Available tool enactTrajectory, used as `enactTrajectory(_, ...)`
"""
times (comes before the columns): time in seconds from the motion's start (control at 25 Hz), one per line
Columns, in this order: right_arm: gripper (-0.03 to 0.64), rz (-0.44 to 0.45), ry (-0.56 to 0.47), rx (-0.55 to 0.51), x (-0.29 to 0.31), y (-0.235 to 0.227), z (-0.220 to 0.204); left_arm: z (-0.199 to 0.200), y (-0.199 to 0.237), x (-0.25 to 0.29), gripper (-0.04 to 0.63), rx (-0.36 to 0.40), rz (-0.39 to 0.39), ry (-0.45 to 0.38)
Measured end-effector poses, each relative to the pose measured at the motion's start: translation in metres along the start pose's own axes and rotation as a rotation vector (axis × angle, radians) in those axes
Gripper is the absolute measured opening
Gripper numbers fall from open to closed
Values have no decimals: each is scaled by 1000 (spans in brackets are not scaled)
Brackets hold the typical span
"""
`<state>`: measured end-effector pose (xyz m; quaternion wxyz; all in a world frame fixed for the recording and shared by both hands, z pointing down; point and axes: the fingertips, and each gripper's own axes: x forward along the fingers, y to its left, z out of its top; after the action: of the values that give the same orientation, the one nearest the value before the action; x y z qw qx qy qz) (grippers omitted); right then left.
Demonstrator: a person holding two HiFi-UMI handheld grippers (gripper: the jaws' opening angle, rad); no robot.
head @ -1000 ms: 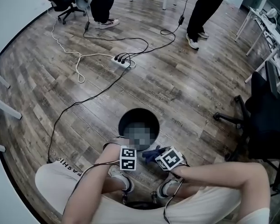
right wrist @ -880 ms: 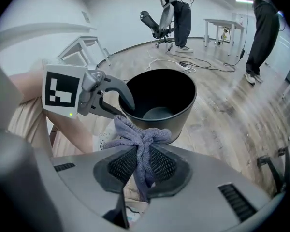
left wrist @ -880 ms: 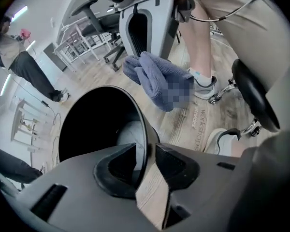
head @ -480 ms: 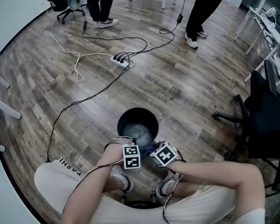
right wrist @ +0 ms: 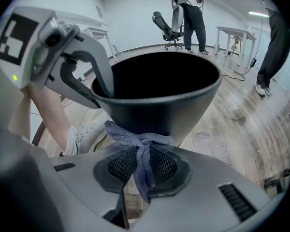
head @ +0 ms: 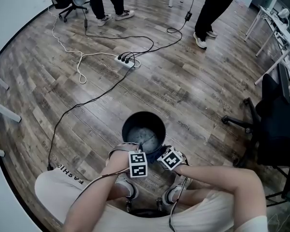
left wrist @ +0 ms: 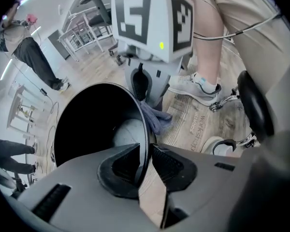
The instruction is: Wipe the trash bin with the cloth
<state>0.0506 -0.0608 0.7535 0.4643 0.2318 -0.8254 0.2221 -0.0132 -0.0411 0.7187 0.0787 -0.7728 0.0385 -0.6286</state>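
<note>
Just ahead of the right tongs (right wrist: 142,167), clamped on the cloth (right wrist: 138,143), rises the trash bin (right wrist: 174,114) — its rim pinched by the left tongs (left wrist: 145,159), whose jaws have just been closing.

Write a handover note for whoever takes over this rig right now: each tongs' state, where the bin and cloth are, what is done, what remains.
Left tongs: have just been closing onto the trash bin at its near rim, which sits between the pads.
Right tongs: shut on the cloth, bunched against the bin's outer wall below the rim.
Bin: on the floor by the person's feet.
Done: bin steadied, cloth placed.
Left: the wiping itself; how much is wiped cannot be told.
</note>
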Motion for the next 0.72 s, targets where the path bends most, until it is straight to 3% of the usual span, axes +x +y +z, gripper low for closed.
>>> enactTrajectory(0.24, 72, -78, 12, 139, 61, -12, -33, 0, 0, 1, 90, -6, 4, 1)
enactTrajectory(0.52, 72, -93, 16, 192, 132, -8, -64, -1, 1, 0, 90, -6, 0, -2)
enactTrajectory(0.72, 72, -80, -6, 244, 144, -10, -67, -1, 5, 0, 91, -4, -5, -10)
